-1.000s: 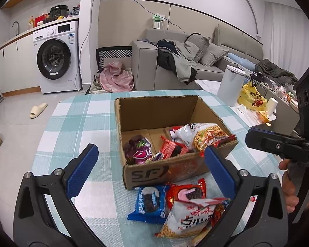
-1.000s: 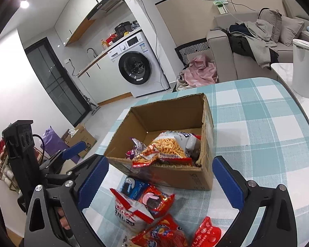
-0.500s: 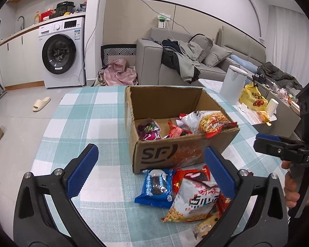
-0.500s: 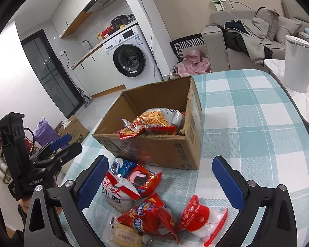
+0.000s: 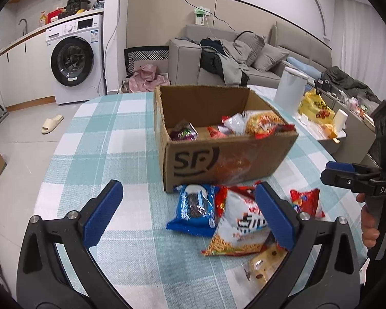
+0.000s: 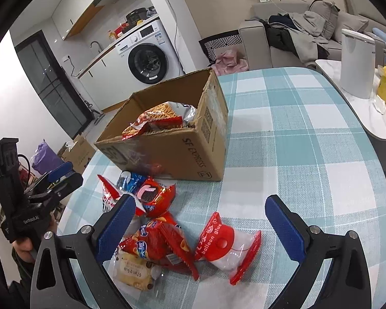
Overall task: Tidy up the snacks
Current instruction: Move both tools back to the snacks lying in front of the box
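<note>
An open cardboard box (image 5: 226, 154) (image 6: 193, 152) stands on the checked table and holds several snack bags, a noodle-snack bag (image 5: 260, 123) on top. In front of it lie loose snacks: a blue cookie pack (image 5: 193, 211), a white and red noodle bag (image 5: 242, 226), a red cookie pack (image 6: 154, 195), a red chip bag (image 6: 157, 244), a yellow biscuit pack (image 6: 133, 270) and a red balloon glue pack (image 6: 226, 247). My left gripper (image 5: 187, 213) is open and empty above the blue pack. My right gripper (image 6: 200, 226) is open and empty above the red packs.
The table (image 5: 103, 154) has a teal and white checked cloth and rounded edges. A white bin (image 6: 357, 61) and a yellow bag (image 5: 316, 108) stand on a low table to the right. A sofa and a washing machine (image 5: 74, 59) are behind.
Both grippers have pulled back from the box and lowered toward the loose snacks in front of it. Both stay open and empty. More loose packs have come into view.
</note>
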`<state>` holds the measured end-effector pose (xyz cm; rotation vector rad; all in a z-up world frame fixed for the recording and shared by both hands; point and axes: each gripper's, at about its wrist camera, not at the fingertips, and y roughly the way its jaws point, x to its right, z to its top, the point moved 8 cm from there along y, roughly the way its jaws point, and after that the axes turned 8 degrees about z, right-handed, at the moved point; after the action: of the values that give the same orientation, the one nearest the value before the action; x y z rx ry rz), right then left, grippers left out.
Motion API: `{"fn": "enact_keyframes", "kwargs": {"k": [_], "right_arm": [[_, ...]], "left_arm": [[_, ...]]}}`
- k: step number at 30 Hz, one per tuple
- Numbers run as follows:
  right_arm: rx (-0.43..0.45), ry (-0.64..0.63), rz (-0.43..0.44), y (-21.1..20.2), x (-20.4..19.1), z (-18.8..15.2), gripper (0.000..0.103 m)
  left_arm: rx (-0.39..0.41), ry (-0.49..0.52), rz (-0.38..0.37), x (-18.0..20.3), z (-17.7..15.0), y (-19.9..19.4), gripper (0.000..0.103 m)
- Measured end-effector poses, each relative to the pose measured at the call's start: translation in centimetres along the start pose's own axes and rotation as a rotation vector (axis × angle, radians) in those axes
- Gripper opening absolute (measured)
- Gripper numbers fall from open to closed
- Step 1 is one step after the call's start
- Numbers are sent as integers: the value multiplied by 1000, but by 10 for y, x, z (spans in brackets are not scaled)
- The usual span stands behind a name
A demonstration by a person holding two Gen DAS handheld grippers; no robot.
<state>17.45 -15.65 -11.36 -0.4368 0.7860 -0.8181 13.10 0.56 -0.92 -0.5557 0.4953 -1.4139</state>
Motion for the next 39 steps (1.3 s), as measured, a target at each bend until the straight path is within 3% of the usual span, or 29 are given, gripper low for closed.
{"fn": "enact_keyframes", "kwargs": {"k": [29, 39], "right_arm": [[-180, -224, 72, 40, -56, -59, 102], [-188, -279, 31, 54, -60, -67, 98]], "left_arm": [[-91, 91, -36, 26, -46, 10, 102], [-105, 75, -32, 21, -47, 18, 102]]}}
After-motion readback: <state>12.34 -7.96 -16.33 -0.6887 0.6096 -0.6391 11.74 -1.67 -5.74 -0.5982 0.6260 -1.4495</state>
